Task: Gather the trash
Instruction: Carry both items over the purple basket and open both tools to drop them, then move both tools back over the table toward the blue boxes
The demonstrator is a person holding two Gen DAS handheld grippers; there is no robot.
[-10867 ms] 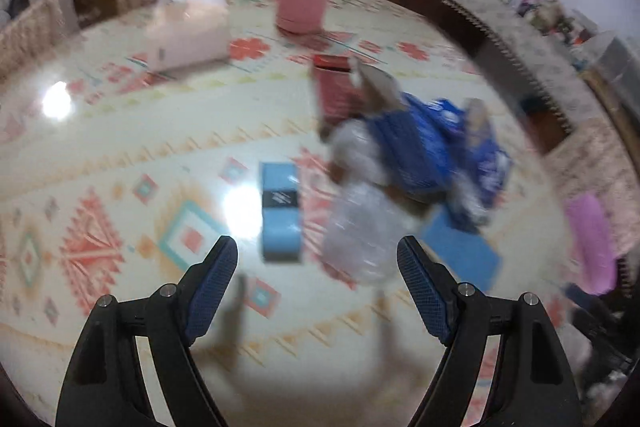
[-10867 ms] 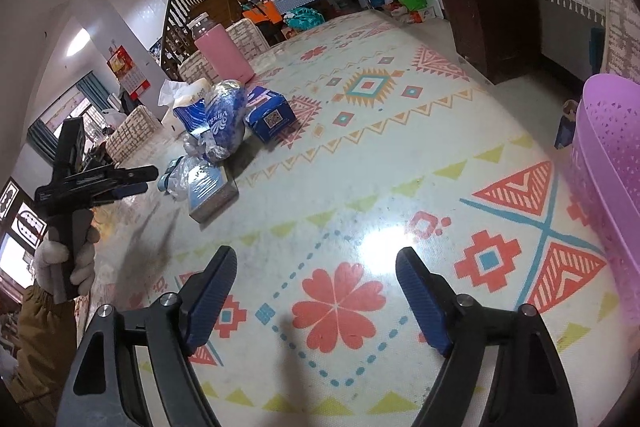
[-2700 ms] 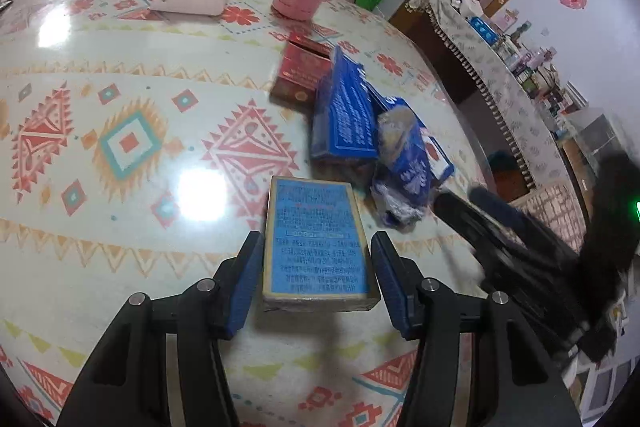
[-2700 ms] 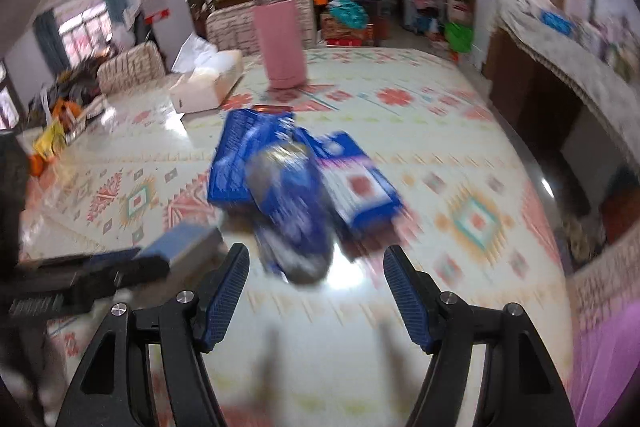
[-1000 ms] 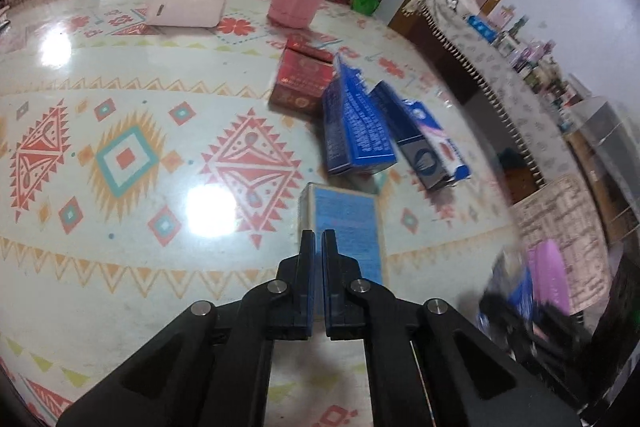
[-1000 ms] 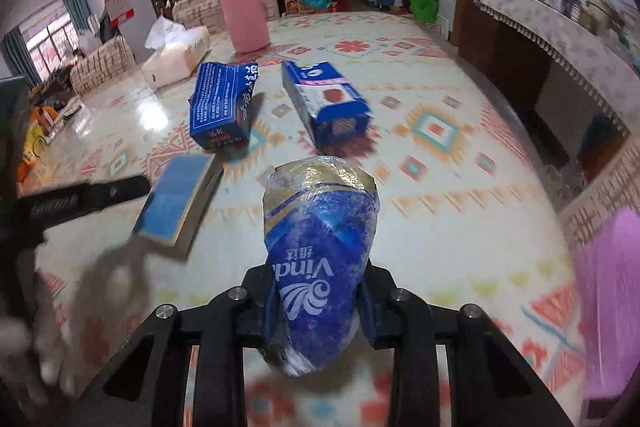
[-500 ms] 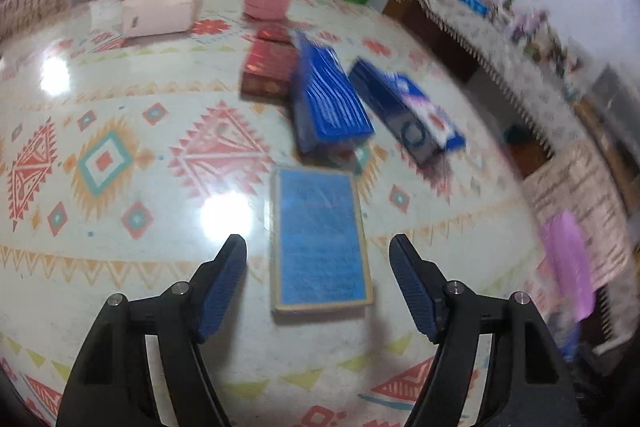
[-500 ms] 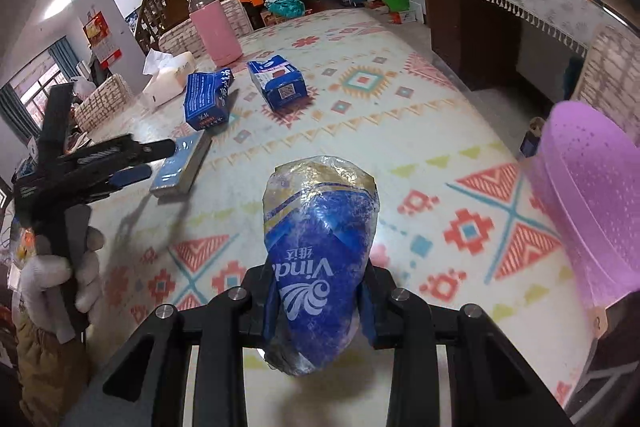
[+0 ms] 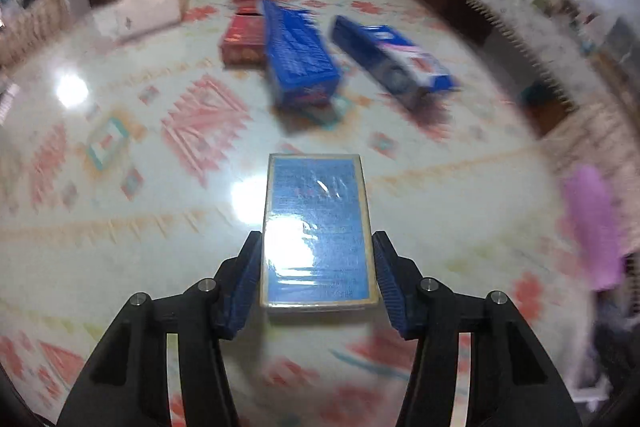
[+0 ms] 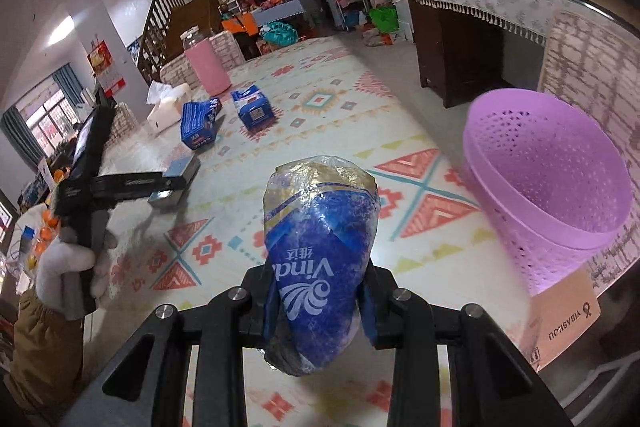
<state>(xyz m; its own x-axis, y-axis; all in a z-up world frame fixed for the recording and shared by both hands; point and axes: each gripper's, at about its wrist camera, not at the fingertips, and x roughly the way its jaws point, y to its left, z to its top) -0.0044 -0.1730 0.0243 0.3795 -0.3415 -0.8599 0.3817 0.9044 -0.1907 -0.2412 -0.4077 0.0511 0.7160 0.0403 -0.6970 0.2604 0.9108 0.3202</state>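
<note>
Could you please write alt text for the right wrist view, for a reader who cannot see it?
The right gripper has its jaws shut on a crumpled blue Vinda wrapper, held above a patterned table near a purple perforated basket at the right. At far left, a gloved hand holds the left gripper at a flat blue box.

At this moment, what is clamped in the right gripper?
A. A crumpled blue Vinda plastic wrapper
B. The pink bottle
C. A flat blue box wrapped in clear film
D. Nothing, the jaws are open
A. The right gripper is shut on the crumpled blue Vinda wrapper, carried above the table near the purple basket; the flat blue box sits between the left gripper's fingers instead.
</note>
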